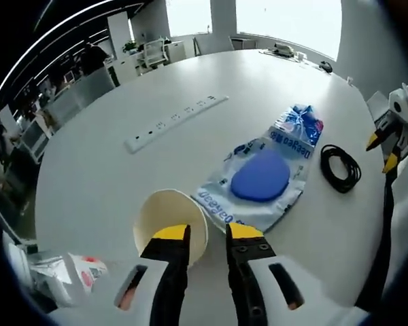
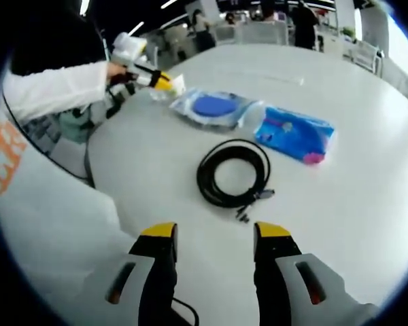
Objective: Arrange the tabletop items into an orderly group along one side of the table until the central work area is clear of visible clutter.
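Here, left gripper view: a crumpled wrapper lies at 8 o'clock by the table edge. The left gripper rises from 6 o'clock, jaws parted, holding nothing; its left yellow tip overlaps the rim of a paper cup lying on its side, mouth toward the camera, though whether it touches the rim I cannot tell. A white power strip runs toward 11 o'clock, well apart from the cup. Just right of the cup a clear bag with a blue disc inside lies flat, its far end toward 1 o'clock. A black cable coil sits beside the bag at 3 o'clock. The right gripper enters at the right edge, yellow tips apart. Right gripper view: a white sleeve at 10 o'clock leads to the left gripper at the cup. The bag lies near 12 o'clock, a blue packet just right of it. The coil rests at centre, connectors toward 5 o'clock. The right gripper hangs at 6 o'clock, released, over bare table.
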